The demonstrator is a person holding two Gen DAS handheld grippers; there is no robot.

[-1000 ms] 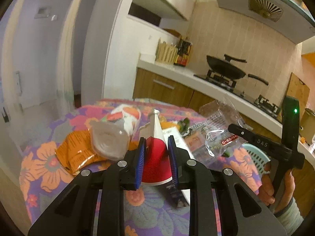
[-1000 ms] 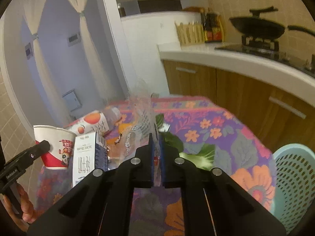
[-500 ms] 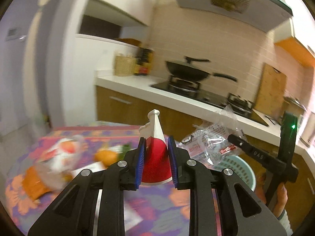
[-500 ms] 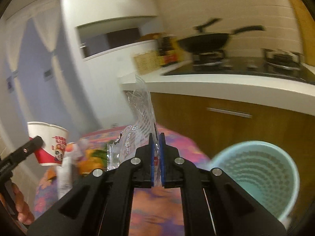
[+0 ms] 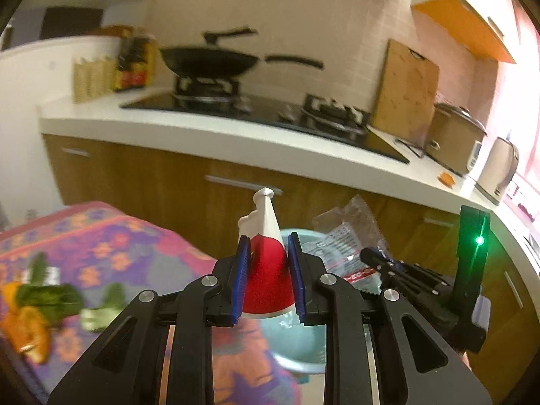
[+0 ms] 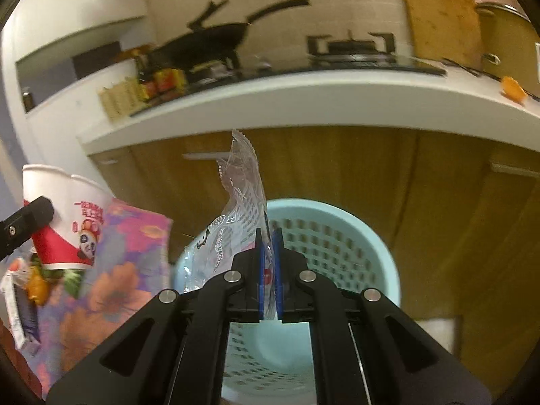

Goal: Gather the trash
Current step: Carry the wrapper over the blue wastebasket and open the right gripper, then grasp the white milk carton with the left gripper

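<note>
**Two pieces of trash in my tongs, one bin below**

I have two tongs and each grips one thing. My left gripper (image 5: 268, 280) is clamped on one red-and-white paper cup (image 5: 266, 270), squashed flat between the blue pads. My right gripper (image 6: 269, 270) is pinched tight on one clear plastic wrapper (image 6: 241, 209), which stands up crumpled above the fingers. There is one pale blue perforated bin (image 6: 337, 236); the wrapper hangs over its open mouth, and the cup is just above its rim in the left view.

On the counter I count one black wok (image 5: 209, 62) on the hob, one wooden cutting board (image 5: 405, 91) leaning on the tiled wall, one pot (image 5: 455, 135) and one kettle (image 5: 497, 168).

The leftovers on the table (image 5: 111, 246) are smeared by blur: some greens and orange peel, how many I cannot tell. The bin's lower half is hidden behind my own tongs. The printing on the wrapper is too small to read.

The table wears a purple and pink flowered cloth. Behind it run wooden cabinets under a white counter.
</note>
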